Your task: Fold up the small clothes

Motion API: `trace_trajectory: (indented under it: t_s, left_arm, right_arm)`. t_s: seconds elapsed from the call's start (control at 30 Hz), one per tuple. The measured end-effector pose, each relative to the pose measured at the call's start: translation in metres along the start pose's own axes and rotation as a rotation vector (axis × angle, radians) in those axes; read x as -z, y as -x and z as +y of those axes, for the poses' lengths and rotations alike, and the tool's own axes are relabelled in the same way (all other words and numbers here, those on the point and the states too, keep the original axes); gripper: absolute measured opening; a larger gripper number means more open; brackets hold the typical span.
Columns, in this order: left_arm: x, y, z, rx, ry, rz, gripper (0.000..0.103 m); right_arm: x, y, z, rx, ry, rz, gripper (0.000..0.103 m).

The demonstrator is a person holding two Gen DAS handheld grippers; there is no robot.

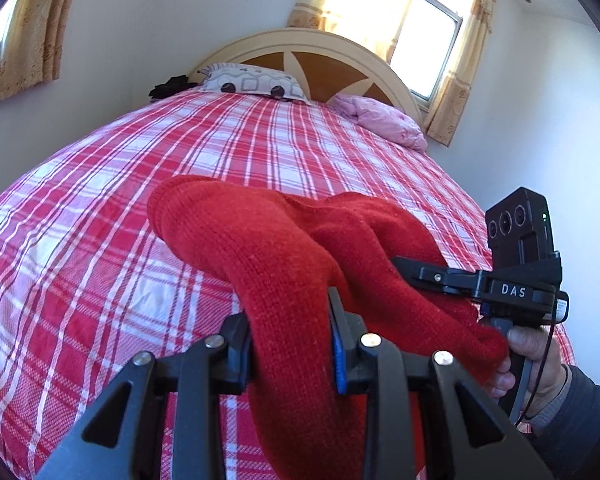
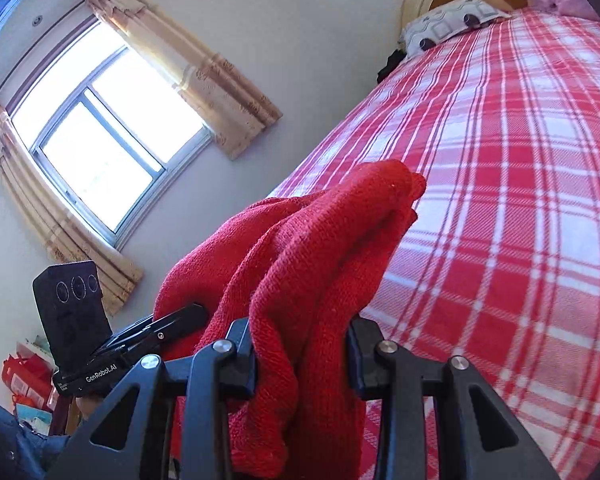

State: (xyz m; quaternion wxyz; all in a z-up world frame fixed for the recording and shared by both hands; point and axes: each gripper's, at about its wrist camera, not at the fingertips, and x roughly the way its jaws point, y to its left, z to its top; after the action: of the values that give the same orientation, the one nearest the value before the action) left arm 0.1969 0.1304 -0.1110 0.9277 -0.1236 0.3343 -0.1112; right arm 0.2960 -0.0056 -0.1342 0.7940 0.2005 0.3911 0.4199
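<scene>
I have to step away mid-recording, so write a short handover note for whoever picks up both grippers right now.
Left gripper: shut on the red knit garment.
Right gripper: shut on the same garment, on another part of it.
The garment is bunched between the two grippers, held above the plaid bed; part of it hangs below both.
Done: garment picked up. No neat fold shows.
Left: lay it flat on the bed, fold it, release.
</scene>
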Motion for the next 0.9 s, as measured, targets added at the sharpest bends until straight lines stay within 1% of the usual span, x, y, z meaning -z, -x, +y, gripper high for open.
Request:
trace_trajectory:
  t_s: [0.2, 0.4, 0.9]
  left_arm:
    - [0.008, 0.002, 0.017, -0.021, 0.029, 0.02, 0.031]
    - [0.015, 0.001, 0.021, -0.022, 0.043, 0.039, 0.031]
    - [0.021, -0.001, 0.025, -0.012, 0.048, 0.068, 0.031]
  right_arm:
    - [0.005, -0.022, 0.003, -0.018, 0.0, 0.034, 0.034]
    - [0.012, -0.032, 0.0, -0.027, -0.02, 0.056, 0.034]
    - [0.016, -0.033, -0.009, -0.021, -0.05, 0.073, 0.034]
